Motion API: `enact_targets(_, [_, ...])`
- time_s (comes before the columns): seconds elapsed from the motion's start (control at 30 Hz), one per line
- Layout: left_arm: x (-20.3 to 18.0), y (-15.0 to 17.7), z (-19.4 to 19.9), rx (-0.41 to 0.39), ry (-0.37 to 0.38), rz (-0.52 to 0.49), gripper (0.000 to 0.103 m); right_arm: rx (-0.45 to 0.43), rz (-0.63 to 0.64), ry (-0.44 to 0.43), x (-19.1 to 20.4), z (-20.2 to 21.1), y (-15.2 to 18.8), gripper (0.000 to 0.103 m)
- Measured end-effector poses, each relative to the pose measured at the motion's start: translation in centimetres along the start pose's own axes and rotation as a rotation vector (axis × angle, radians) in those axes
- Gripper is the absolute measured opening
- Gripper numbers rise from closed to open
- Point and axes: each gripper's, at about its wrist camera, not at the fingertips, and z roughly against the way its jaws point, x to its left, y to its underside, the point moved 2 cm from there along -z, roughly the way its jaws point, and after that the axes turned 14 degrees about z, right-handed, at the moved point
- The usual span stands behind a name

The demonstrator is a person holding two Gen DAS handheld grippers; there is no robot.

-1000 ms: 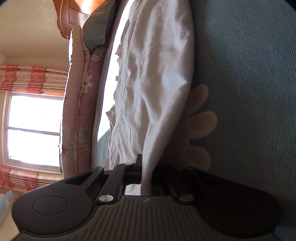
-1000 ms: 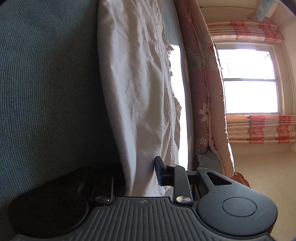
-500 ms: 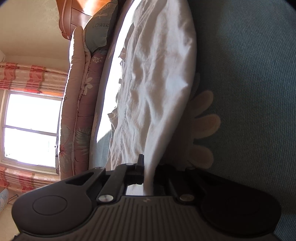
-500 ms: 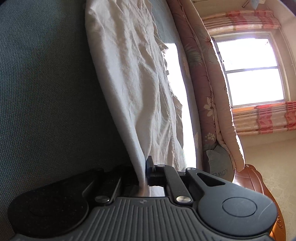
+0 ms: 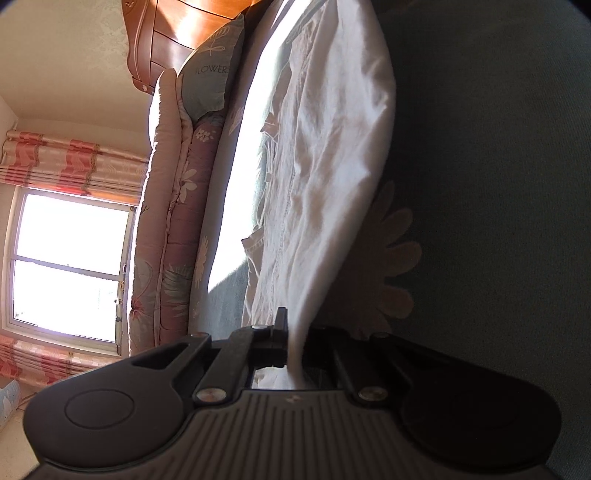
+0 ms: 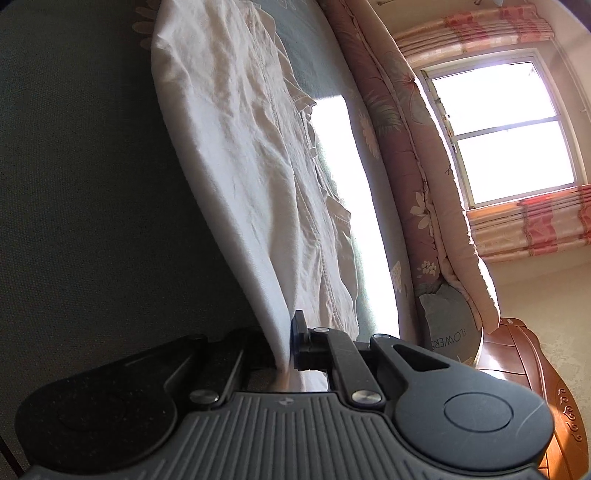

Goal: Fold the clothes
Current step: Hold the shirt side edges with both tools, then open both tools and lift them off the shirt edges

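Left gripper (image 5: 293,334): jaws fully closed, clamped on the edge of the white garment (image 5: 325,155). Cloth runs straight out from between the fingers, taut near the grip, then spreads wider and wrinkled farther away. Only one finger (image 5: 281,325) is clear, on the window side of the cloth; the other sits in shadow behind the fabric

Right gripper (image 6: 286,345): jaws closed down to the thickness of the fabric, pinching another edge of the same garment (image 6: 243,122). Cloth comes up from between the fingers as a thin folded ridge. Window-side finger (image 6: 300,332) is pressed flat against it; the opposite finger is dark and mostly hidden

Garment: lifted at both gripped edges, the rest lying on the teal bed cover (image 5: 498,166), a stitched seam and a cuff or hem edge showing on the side toward the window. A pale flower print (image 5: 391,258) on the cover sits just beside the left grip

Past the garment: a bright sun strip on the cover, a rolled pink floral quilt (image 5: 173,229), a pillow (image 5: 212,81) with lettering, a wooden headboard (image 5: 166,33), a window (image 5: 70,266) with striped curtains (image 5: 70,162)
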Motion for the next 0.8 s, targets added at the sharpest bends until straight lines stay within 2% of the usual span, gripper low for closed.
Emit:
enact_targets(0.5, [-4.5,1.1,11.7,0.005,0.089,-0.035,0.0,-0.023,0.008,-0.126,5.1,9.8,1.4,0.008])
enact_targets(0.7, [-6.2,1.4,13.2,0.027,0.142,-0.023,0.0,-0.017,0.002,-0.164,7.6,11.3,1.9,0.008])
enact_targets(0.77, [-6.7,1.4,13.3,0.052,0.17,-0.01,0.002,-0.007,-0.008,-0.186,8.1,11.0,2.0,0.011])
enact_targets(0.8, [-6.8,1.5,13.4,0.07,0.191,0.003,0.005,-0.002,-0.018,-0.202,8.2,10.9,2.1,0.017])
